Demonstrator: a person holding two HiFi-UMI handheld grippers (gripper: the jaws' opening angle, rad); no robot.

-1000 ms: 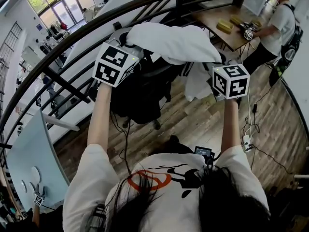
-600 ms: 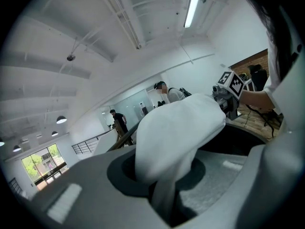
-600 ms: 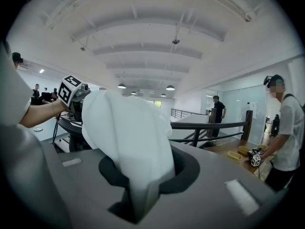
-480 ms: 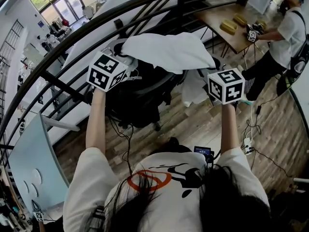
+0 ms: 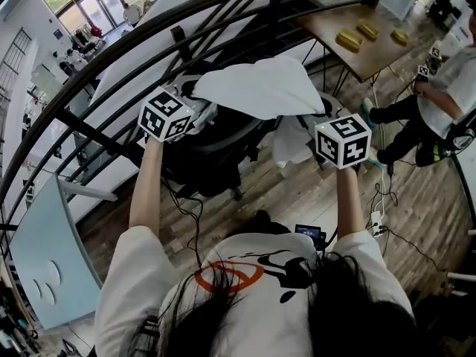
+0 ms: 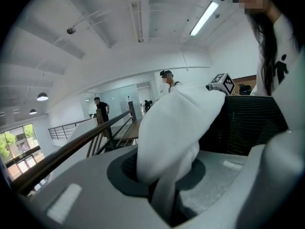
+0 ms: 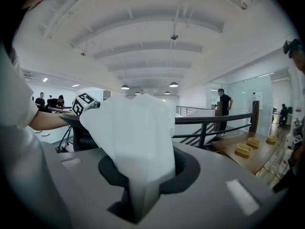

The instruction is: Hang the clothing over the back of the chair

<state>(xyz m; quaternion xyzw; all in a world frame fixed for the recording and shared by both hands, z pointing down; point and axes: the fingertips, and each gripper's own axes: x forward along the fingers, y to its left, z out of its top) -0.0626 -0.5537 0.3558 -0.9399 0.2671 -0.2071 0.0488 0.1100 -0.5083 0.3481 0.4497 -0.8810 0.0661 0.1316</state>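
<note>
Wood floor (image 5: 312, 192), black railing (image 5: 104, 138), white garment (image 5: 260, 88) above chair (image 5: 216, 151)

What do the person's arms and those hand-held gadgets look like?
Both the left tongs and right tongs are grey plastic with a dark round recess. Each carries a white cube printed with black square markers. A thin black cable hangs below the left one. The white T-shirt has short sleeves and orange and black print.
</note>
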